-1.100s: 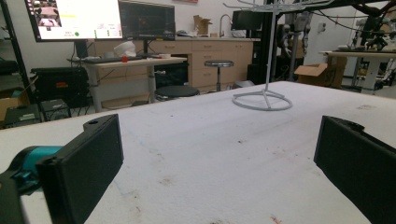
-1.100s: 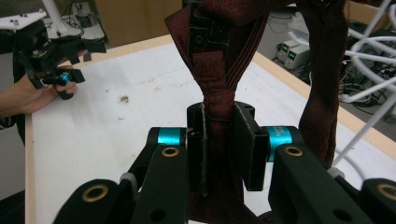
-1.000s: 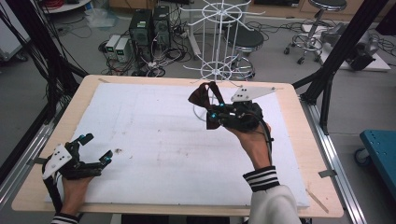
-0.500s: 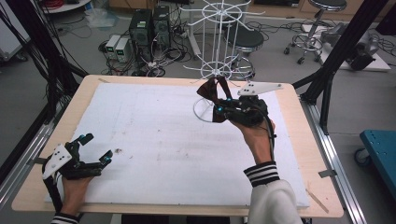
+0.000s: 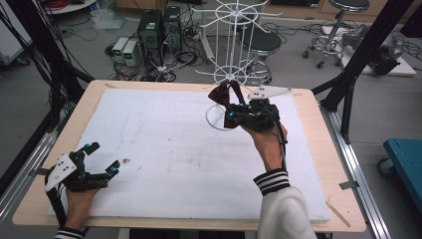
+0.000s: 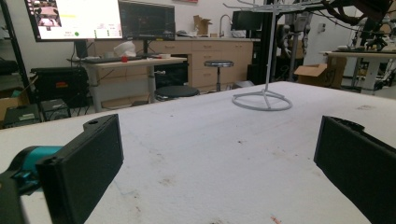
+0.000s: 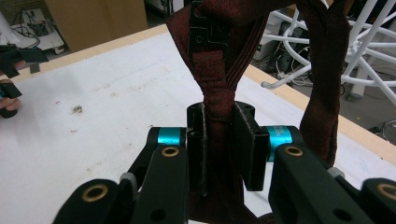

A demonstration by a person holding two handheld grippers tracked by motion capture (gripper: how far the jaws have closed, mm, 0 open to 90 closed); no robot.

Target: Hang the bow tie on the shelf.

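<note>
A dark red bow tie with its strap hangs from my right gripper, held above the table next to the white wire rack. In the right gripper view the jaws are shut on the dark red fabric, and the strap loops up to the right with a black clasp at the top. My left gripper rests open near the table's front left corner. In the left gripper view the left gripper has wide jaws with bare white board between them.
The rack's ring base stands on the white foam board at the back centre; the rack base lies ahead of the left gripper. The wooden table edge borders the board. Stools, computers and cables lie on the floor behind.
My right gripper has carried the bow tie slightly right and toward the rack's pole. The left gripper has stayed still and open.
</note>
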